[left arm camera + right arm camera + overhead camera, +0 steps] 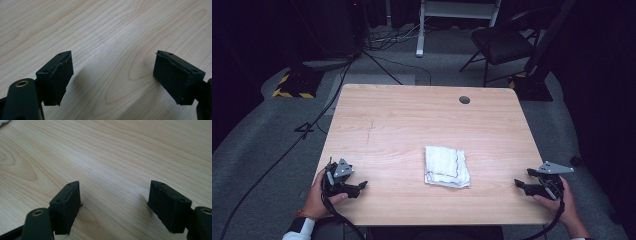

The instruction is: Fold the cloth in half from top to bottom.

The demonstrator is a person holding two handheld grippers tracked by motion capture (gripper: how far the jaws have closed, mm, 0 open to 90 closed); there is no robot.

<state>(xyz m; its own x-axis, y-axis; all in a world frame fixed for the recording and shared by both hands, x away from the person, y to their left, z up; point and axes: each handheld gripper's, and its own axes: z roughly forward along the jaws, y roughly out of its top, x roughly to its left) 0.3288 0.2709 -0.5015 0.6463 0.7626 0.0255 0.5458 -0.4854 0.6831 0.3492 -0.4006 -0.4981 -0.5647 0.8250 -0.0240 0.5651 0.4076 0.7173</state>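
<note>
High view: my left tool [357, 186] sits at the near left corner of the bench [412, 120], held in my left hand [319, 197], with its tips pointing right toward the middle. My right tool [521, 184] sits at the near right edge, held in my right hand [562, 202], with its tips pointing left. The folded white cloth [446, 166] lies flat on the bench between the two tools, slightly nearer the right one and well apart from both. A round cable hole [464, 100] is at the far side of the bench. A black chair [502, 42] stands on the floor beyond it.

Left gripper view: my left tool [113, 72] stands wide, with bare wood grain between the pads and nothing held.

Right gripper view: my right tool [115, 202] also stands wide, with nothing between the pads. A white corner of the cloth [4, 122] shows at the far left edge, well clear of the tool.
</note>
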